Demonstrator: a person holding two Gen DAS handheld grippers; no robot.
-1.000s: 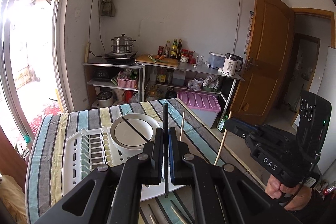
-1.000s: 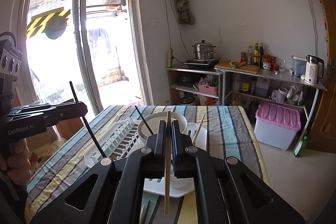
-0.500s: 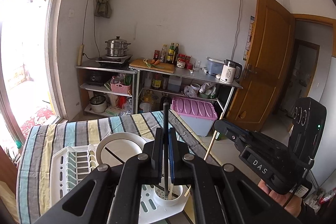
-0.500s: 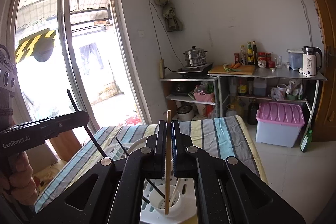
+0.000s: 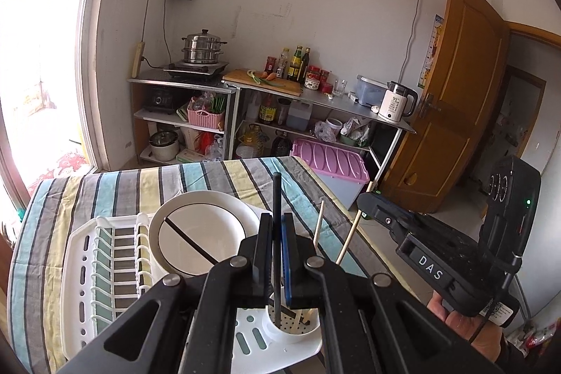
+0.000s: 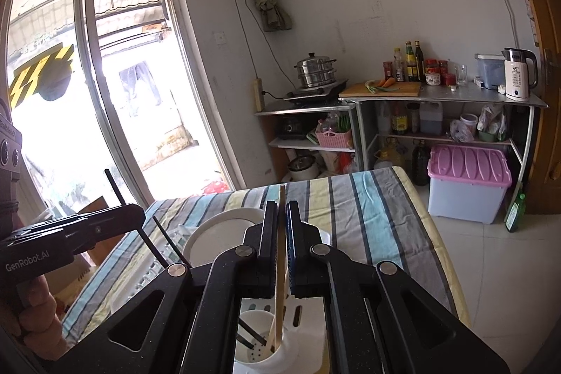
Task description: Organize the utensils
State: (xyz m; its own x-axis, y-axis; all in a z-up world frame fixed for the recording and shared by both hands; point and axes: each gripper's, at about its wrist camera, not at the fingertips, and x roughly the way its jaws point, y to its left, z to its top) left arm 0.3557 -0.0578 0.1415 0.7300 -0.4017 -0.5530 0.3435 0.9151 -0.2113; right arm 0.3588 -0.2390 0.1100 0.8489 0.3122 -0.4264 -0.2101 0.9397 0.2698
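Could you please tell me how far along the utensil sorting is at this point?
Done: one wooden chopstick already stands in the holder cup. In hand: the left claw grips a black chopstick, the right claw a wooden one, tips inside the cup. Left: releasing both.

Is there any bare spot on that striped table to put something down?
Yes: the striped cloth beyond the plate, toward the far edge, is bare, as is the strip right of the drying rack in the right wrist view. Near the utensil cup it is crowded with chopsticks and both grippers.
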